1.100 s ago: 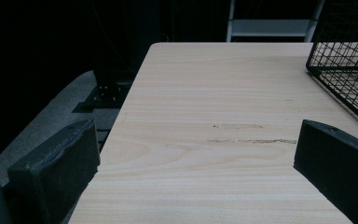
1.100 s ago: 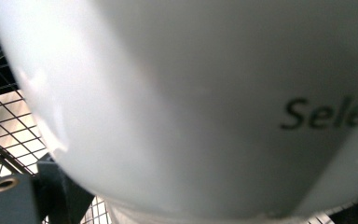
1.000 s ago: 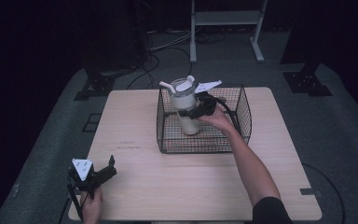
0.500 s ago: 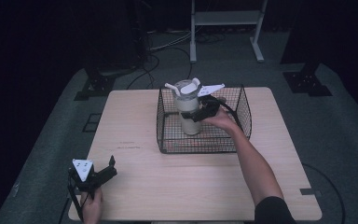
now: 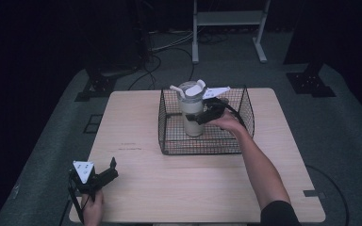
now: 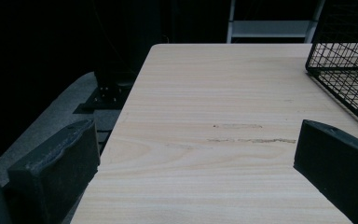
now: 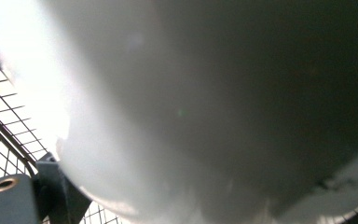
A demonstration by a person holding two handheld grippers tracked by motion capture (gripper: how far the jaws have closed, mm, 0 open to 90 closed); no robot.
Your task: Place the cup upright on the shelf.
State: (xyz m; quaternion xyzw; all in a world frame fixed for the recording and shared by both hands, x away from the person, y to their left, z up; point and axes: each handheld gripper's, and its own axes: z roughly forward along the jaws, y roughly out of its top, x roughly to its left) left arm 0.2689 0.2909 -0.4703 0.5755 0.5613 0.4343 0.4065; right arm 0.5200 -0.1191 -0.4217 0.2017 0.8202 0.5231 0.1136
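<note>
Pale wooden table, wire basket

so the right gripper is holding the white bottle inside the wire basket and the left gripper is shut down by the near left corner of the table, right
One thing is off: the left gripper is open, not shut. The left gripper view shows its two black fingers set wide apart over bare table. The rest stands: in the high view the right gripper holds the white bottle inside the wire basket.

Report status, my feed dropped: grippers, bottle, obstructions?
Left gripper open, idle at table corner. Right gripper shut on bottle, upright inside wire basket. Basket walls hem it in.
</note>
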